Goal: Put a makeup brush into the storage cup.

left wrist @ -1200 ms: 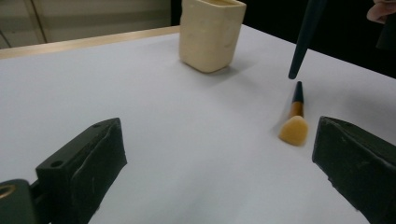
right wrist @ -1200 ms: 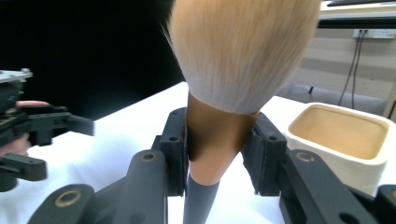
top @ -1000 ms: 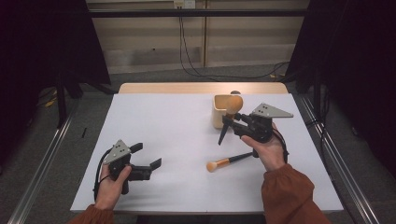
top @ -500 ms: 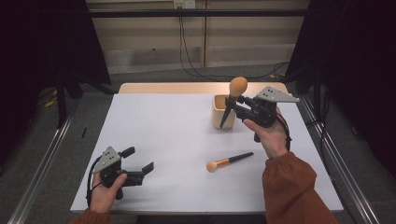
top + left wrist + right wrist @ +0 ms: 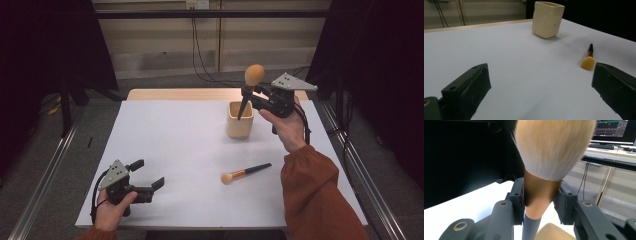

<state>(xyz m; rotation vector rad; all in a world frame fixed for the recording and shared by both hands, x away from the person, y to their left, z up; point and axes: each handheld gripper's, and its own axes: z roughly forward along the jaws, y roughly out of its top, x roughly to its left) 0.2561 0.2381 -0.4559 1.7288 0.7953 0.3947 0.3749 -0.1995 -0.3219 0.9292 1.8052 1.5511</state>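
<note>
Even overhead light brightens the white table [image 5: 175, 150]; surroundings at 9 and 3 o'clock fall dark. The brush head [image 5: 554, 147] blurs close-up.

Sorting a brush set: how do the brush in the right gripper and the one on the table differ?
The held brush stands upright over the cup, bristles up; the lying brush rests flat on the table. The held brush's head looks larger. The right gripper clamps one; nothing touches the other. Both have tan bristles and dark handles.
</note>
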